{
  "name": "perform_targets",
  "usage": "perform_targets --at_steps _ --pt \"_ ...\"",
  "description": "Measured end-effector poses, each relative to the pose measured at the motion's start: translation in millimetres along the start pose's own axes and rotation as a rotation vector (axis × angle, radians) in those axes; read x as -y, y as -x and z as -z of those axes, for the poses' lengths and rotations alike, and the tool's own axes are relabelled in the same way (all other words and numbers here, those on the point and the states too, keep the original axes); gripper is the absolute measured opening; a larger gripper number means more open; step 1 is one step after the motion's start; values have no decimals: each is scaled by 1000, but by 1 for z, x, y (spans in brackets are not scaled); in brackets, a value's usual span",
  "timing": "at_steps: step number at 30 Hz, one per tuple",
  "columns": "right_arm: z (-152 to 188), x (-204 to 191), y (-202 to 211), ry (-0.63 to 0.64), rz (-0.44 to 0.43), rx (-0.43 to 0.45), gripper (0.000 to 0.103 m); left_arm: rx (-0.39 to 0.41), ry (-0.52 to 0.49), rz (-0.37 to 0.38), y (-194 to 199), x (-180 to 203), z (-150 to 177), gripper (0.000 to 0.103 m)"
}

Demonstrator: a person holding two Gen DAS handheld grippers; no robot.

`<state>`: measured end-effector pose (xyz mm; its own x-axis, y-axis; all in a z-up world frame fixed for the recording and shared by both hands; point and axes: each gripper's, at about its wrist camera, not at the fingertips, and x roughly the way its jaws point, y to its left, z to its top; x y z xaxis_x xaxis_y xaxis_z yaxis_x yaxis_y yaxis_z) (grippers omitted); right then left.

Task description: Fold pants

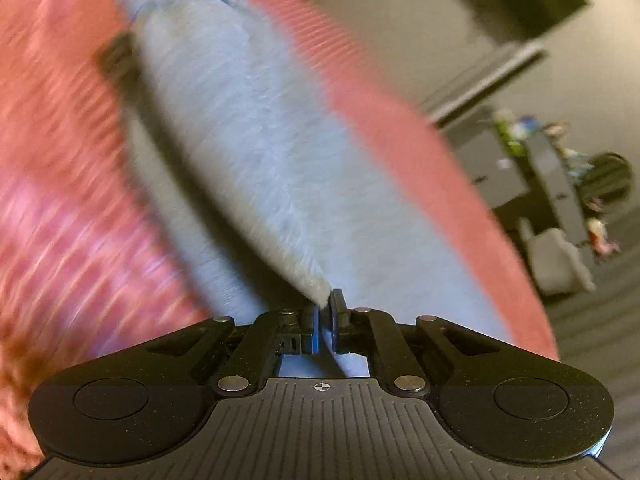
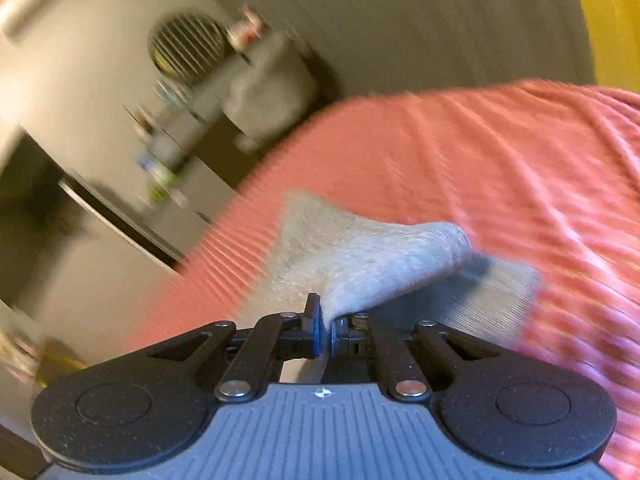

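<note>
Left gripper [image 1: 325,312]: you are pinching a fold of the pants [image 1: 256,152] between its fingers, which are pressing together on the cloth at the lower centre of the left wrist view. From that pinch the light grey-blue fabric is rising as a raised ridge and running toward the upper left of the frame, with a shadowed flat layer of the same fabric lying beneath it on its left side. A small dark object [image 1: 116,56], too blurred to identify, is sitting at the fabric's edge in the upper left.

Right gripper [image 2: 326,330]: you are clamping it on another part of the pants [image 2: 360,256], the fingers meeting on a thin gathered edge at the lower centre of the right wrist view. The grey fabric is fanning out above the fingers toward the centre of the frame, one rolled end pointing right, and a flat ribbed part is lying to the lower right on the bed.

Bedspread [image 2: 500,160]: ribbed salmon-pink cover, lying under the pants in both views, filling the right half of the right wrist view and the left side of the left wrist view.

Surroundings: a grey cabinet [image 1: 548,176] with small colourful items on top is showing at the right of the left wrist view; a round vented fan [image 2: 187,49] is showing at the upper left of the right wrist view. Both views are heavily smeared.
</note>
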<state>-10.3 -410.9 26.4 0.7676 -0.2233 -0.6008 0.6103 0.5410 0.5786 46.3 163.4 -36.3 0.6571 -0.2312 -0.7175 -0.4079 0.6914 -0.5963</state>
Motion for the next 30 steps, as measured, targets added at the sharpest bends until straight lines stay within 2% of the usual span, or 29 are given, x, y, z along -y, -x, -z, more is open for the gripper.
perform_targets --at_steps 2,3,4,6,7,9,11,12,13,14,15,18,22,25,27,29,30 --pt "10 10 -14 8 66 -75 6 4 51 -13 -10 -13 -4 13" --pt "13 14 -20 4 81 -103 8 29 84 -9 -11 -17 -10 22" --pt "16 18 -24 -11 83 -114 9 57 99 -2 -9 -21 -16 38" --pt "17 23 -27 -52 59 -116 14 98 106 -22 -10 -27 -28 51" --pt "17 25 -28 -78 43 -111 19 93 115 -32 -14 -31 -35 52" --pt "17 28 -32 -118 22 -116 24 66 172 -17 -26 -41 -44 52" --pt "16 30 -36 -147 12 -129 24 53 274 14 -31 -55 -51 42" --pt "15 31 -37 -153 7 -135 23 48 305 20 -31 -57 -51 29" --pt "14 28 -38 -158 13 -137 15 45 316 25 -31 -56 -52 19" --pt "14 25 -35 -152 15 -134 5 46 304 24 -29 -56 -55 19" --pt "12 22 -32 -139 15 -123 5 46 288 13 -27 -54 -57 16" --pt "6 10 -18 -61 39 -70 5 57 243 2 -12 -45 -55 14" --pt "0 -4 13 29 9 14 4 91 182 30 11 -36 -60 14" --pt "2 -4 20 90 19 38 4 88 121 -19 18 -37 -51 14" --pt "8 2 11 133 90 17 5 41 121 -71 6 -43 -46 14" --pt "12 15 -5 135 169 -54 9 17 124 -122 -2 -52 -41 16" --pt "13 21 -10 129 232 -86 11 28 128 -132 2 -54 -38 23"
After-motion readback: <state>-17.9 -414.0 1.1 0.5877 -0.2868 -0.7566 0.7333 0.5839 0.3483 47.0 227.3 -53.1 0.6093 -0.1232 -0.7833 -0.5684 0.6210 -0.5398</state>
